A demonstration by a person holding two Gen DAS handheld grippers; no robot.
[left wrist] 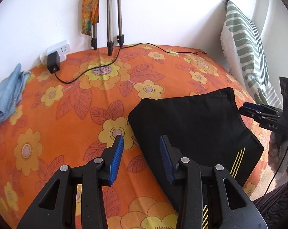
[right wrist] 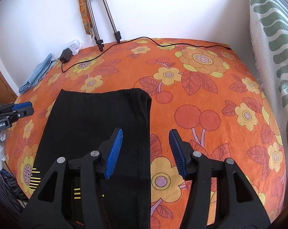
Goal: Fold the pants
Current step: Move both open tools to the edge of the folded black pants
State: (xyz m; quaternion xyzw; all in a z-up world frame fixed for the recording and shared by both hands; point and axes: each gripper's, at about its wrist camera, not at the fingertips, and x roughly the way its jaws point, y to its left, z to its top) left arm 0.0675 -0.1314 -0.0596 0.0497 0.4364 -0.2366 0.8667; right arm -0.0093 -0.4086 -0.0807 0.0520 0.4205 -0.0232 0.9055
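Black pants (left wrist: pixel 193 127) lie folded into a flat rectangular stack on the orange floral sheet (left wrist: pixel 77 105), toward its near edge (yellow stripe marks show at the near end). Left tool (left wrist: pixel 141 143): jaws spread, gripping nothing, straddling the stack's left edge, one blue pad over the sheet, the other over the fabric. Right tool (right wrist: pixel 145 136): jaws also apart and empty, straddling the right edge of the pants (right wrist: pixel 98 126); in the left wrist view it sits just beside the stack's far right corner (left wrist: pixel 248 108). Whether either tool touches the cloth, can't tell. Behind: tripod legs (left wrist: pixel 109 28), power strip (left wrist: pixel 58 51) with black adapter plugged in, folded blue cloth (left wrist: pixel 8 95) far left.
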